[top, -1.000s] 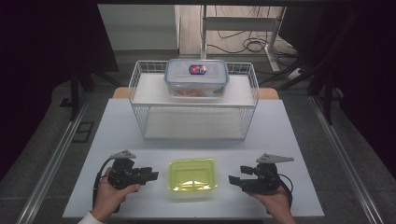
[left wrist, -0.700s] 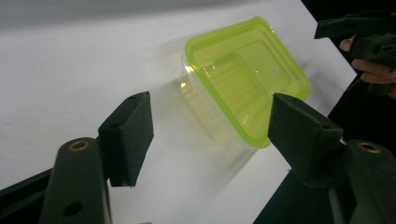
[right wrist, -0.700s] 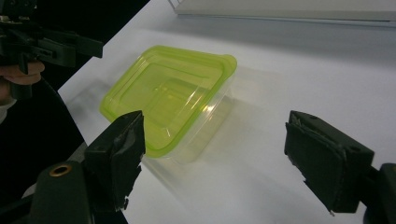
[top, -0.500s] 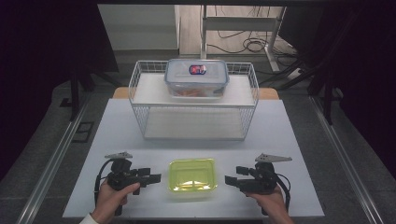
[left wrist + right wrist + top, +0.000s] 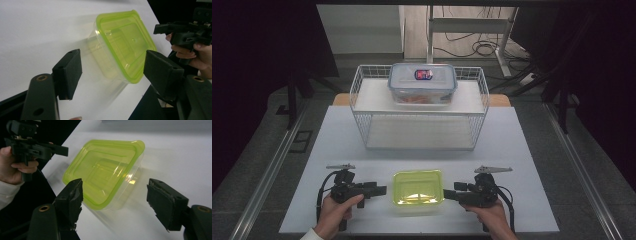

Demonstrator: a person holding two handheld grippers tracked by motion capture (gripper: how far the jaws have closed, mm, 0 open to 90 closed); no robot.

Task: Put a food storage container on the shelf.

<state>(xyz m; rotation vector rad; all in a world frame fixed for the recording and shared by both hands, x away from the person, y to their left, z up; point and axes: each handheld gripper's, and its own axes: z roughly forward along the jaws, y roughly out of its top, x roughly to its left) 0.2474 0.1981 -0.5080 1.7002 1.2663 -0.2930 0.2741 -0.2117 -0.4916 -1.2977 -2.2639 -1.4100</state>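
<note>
Two grippers flank the green-lidded container (image 5: 417, 187) at the near edge of the table (image 5: 522, 150): left gripper (image 5: 379, 190) and right gripper (image 5: 449, 194) each point at one short end, jaws wide and holding nothing. The left jaws have just been opening, the right closing a little, with nothing between them. I'd bring both in level and clamp the rim evenly; whether the lid is snapped down, I can't quite tell.

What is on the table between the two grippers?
The green-lidded container sits between the left gripper and right gripper, as the high view shows; neither touches it.
</note>
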